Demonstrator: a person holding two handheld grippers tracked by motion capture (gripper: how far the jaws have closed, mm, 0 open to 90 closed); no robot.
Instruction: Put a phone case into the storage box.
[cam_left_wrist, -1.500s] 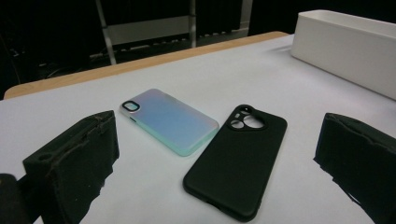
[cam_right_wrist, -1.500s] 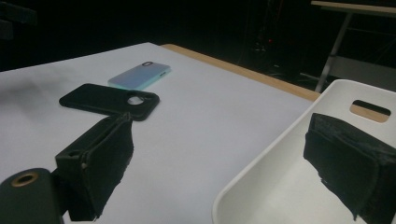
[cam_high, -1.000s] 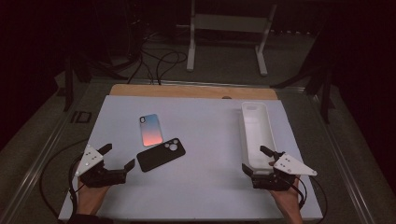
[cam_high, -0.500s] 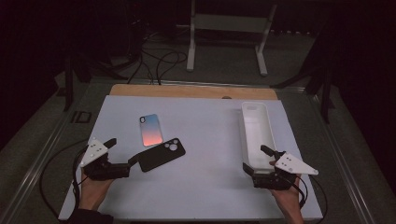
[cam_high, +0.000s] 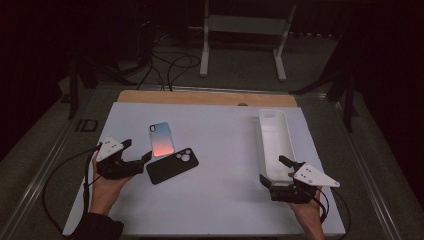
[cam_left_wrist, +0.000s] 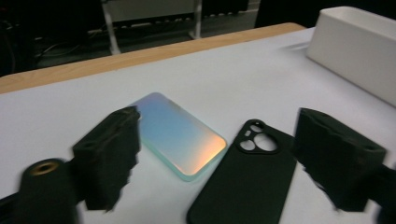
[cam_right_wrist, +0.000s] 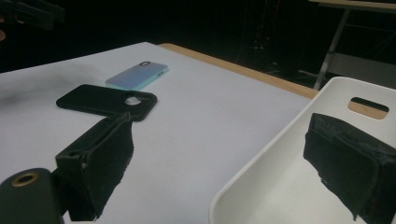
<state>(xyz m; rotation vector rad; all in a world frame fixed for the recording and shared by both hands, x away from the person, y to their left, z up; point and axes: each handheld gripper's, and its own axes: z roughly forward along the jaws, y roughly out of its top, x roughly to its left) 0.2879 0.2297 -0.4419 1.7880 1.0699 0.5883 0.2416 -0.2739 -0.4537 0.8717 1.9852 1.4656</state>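
White tabletop (cam_high: 225, 150): left gripper (cam_high: 137, 152), jaws apart and just been narrowing on nothing, lines up beside black phone case (cam_high: 172, 165); right gripper (cam_high: 275, 170) waits open.

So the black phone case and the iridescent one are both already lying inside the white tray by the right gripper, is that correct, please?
Not quite. The black phone case and the iridescent case both lie on the table, in front of the left gripper, well apart from the white tray. The tray does sit by the right gripper, one jaw over its rim. The high view shows this.
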